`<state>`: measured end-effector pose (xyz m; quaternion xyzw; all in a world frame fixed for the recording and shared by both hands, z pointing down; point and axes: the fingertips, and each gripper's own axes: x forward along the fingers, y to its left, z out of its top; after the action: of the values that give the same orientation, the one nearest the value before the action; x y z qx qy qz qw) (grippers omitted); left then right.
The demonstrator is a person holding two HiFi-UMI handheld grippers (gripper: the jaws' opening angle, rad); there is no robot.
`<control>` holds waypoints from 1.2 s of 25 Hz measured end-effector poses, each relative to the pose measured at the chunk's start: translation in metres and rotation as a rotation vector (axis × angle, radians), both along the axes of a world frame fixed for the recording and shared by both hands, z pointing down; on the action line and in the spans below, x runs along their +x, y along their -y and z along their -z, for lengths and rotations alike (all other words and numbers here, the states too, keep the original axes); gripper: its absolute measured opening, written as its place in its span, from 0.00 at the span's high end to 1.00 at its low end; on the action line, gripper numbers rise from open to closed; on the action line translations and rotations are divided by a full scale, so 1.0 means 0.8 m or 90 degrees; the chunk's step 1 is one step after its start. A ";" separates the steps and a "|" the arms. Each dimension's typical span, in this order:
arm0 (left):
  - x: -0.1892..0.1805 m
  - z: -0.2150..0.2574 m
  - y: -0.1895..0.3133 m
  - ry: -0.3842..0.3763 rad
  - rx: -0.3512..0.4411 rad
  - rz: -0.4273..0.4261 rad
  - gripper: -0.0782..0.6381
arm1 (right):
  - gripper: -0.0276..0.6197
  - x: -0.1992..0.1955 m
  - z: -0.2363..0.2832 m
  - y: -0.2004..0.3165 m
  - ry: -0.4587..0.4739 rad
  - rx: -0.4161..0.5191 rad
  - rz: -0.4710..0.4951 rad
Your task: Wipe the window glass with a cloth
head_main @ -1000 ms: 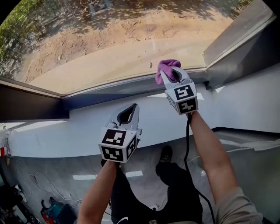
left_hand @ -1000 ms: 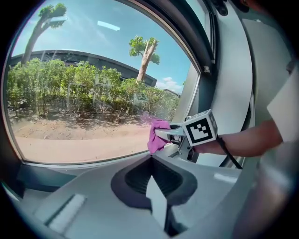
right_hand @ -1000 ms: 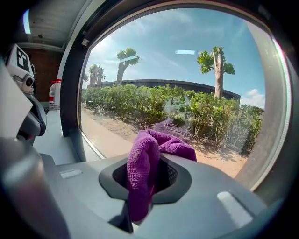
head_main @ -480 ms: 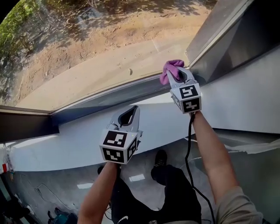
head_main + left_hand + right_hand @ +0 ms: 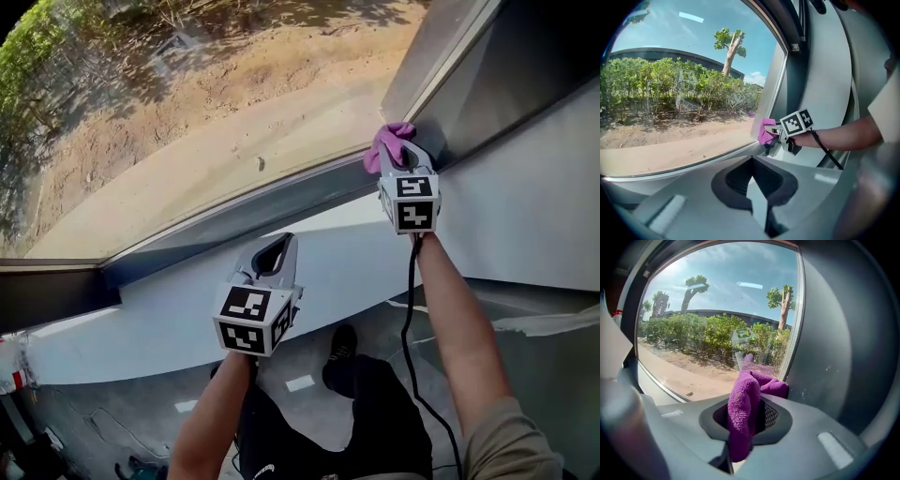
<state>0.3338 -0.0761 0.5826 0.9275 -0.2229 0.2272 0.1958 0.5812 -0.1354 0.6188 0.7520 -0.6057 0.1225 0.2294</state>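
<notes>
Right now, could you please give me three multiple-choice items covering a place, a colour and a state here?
1. Where is the cloth? A) at the lower right corner of the window glass B) on the floor C) on the sill.
2. Cloth colour? A) yellow B) purple C) white.
3. The jaws of the left gripper are: A) shut on a sponge B) wide apart C) together, empty.
Answers: 1 A, the right gripper holds it there; 2 B, plainly purple; 3 C, its view shows them closed on nothing.
</notes>
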 end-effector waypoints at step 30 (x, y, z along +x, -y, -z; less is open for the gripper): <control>-0.071 -0.048 0.001 -0.001 -0.042 0.070 0.89 | 0.84 -0.018 -0.098 0.016 0.077 -0.062 -0.115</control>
<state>0.2770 -0.0769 0.6214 0.9070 -0.2659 0.2225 0.2388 0.5669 -0.1482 0.6968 0.7828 -0.5413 0.2172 0.2170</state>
